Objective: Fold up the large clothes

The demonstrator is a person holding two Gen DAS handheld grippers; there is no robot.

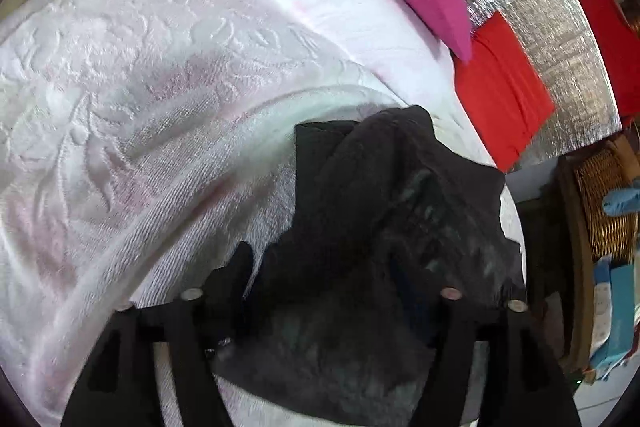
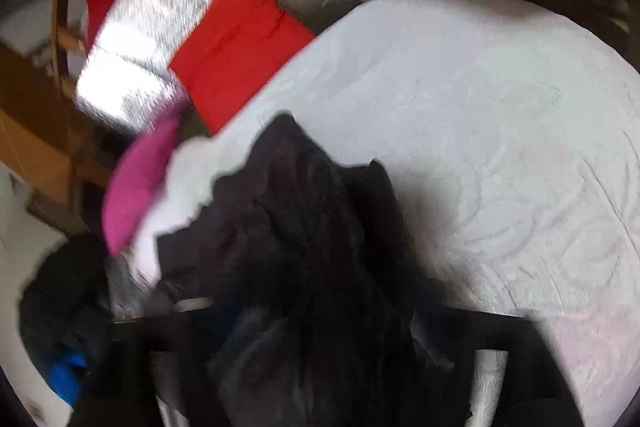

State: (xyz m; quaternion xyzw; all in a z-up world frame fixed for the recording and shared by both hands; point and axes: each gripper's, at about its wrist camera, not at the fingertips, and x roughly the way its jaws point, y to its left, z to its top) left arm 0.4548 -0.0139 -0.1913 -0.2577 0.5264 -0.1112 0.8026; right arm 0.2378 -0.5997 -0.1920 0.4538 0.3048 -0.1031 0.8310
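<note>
My left tongs (image 1: 320,291) and right tongs (image 2: 320,315) each pinch the limp dark grey cloth garment (image 1: 384,211) bunched between their fingers; soft, light, best gripped along its edges

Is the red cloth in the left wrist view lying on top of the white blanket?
No. The red cloth lies on the silver mat, beside the white blanket.
</note>
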